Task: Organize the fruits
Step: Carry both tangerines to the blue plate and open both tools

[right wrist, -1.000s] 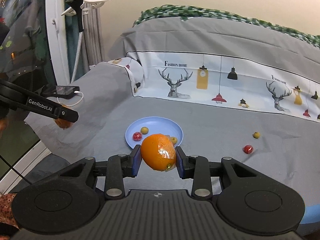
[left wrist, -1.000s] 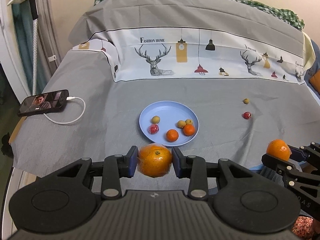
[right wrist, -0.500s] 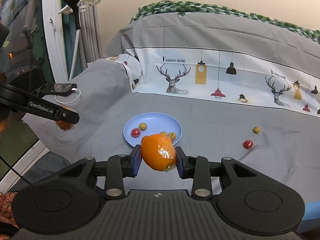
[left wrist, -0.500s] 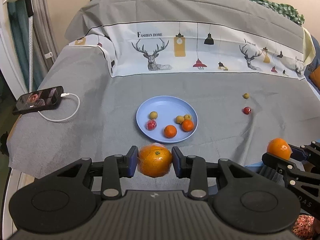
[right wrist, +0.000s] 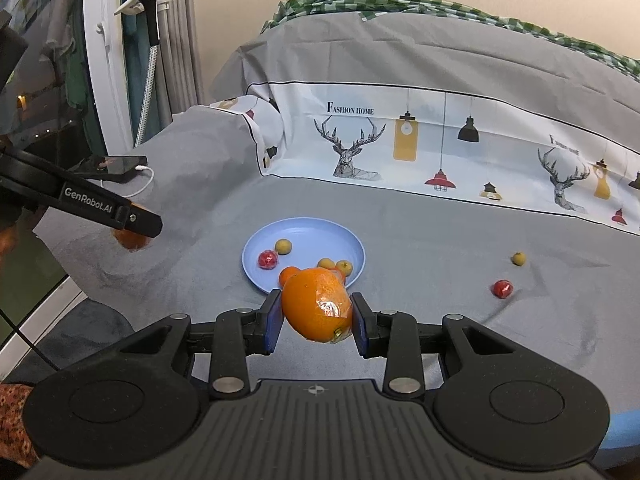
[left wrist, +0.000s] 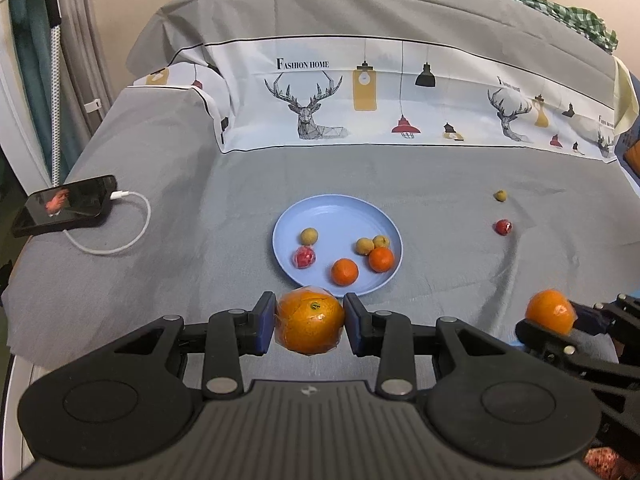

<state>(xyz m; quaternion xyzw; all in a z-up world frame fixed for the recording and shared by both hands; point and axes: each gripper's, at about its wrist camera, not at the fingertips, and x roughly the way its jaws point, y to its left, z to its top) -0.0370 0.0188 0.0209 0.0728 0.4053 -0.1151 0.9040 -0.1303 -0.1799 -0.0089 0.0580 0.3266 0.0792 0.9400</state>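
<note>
A blue plate [left wrist: 332, 210] [right wrist: 304, 228] lies on the grey cloth and holds two small oranges, a red fruit and several small yellow fruits. My left gripper [left wrist: 309, 323] is shut on a large wrapped orange [left wrist: 310, 326], held just short of the plate's near rim. My right gripper [right wrist: 316, 320] is shut on another wrapped orange [right wrist: 316, 304], in front of the plate; it also shows in the left wrist view [left wrist: 550, 316]. A loose red fruit [left wrist: 502, 227] [right wrist: 502, 288] and a small yellow fruit [left wrist: 500, 195] [right wrist: 519, 258] lie right of the plate.
A phone [left wrist: 66, 205] with a white charging cable [left wrist: 120, 236] lies at the table's left edge. A draped backrest with a deer print [left wrist: 312, 108] rises behind the plate. A curtain and white stand are at far left.
Both grippers have moved slightly forward towards the plate, each still holding its orange. The fruits on the plate and cloth have not moved.
</note>
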